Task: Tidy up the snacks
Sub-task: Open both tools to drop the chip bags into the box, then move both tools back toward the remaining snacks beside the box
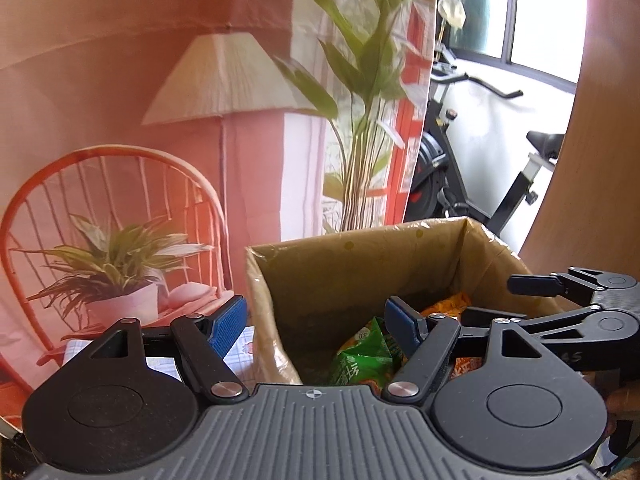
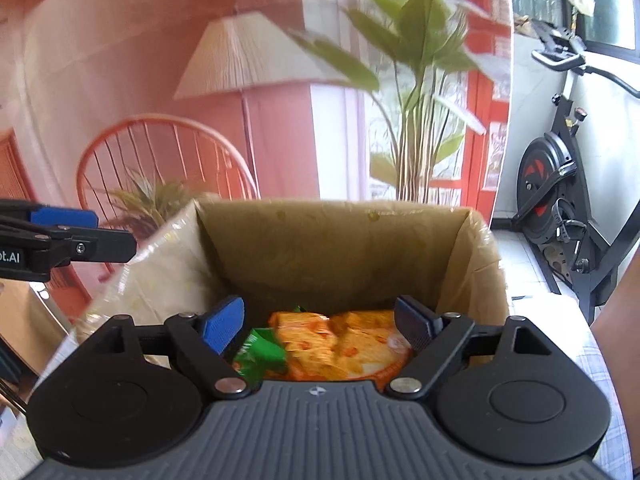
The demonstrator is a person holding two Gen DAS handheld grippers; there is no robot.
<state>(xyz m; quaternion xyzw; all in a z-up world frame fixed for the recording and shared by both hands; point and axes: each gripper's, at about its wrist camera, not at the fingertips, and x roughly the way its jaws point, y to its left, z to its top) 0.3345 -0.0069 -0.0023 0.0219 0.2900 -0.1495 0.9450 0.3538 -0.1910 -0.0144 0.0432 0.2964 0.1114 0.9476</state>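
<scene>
Both grippers over an open cardboard box [image 2: 340, 248] lined with clear plastic, both tilted down toward it. Left gripper [image 1: 316, 326] jaws spread wide, nothing between the blue pads, nothing held; left finger outside the box's left wall, right finger over the inside. Right gripper [image 2: 320, 322] also spread wide and empty, both fingers above the box interior, pads clear of the snacks below. Snacks lying in the box bottom: green snack packet [image 2: 260, 354] at left, orange snack packet [image 2: 340, 350] beside it and filling the middle and right, the two touching or overlapping, exact stacking unclear. Same green packet [image 1: 362, 356] seen from left wrist view, with orange wrapping [image 1: 448, 304] behind the right finger. Each gripper visible in the other's view: right one [image 1: 560, 296] at far right edge, left one [image 2: 88, 232] at far left edge, just beside the box's left rim. Behind the box a printed backdrop [image 2: 260, 120] with lamp, chair and plants. Exercise bike [image 2: 560, 184] at right by the window. Checked cloth [image 2: 600, 356] under the box at right.
</scene>
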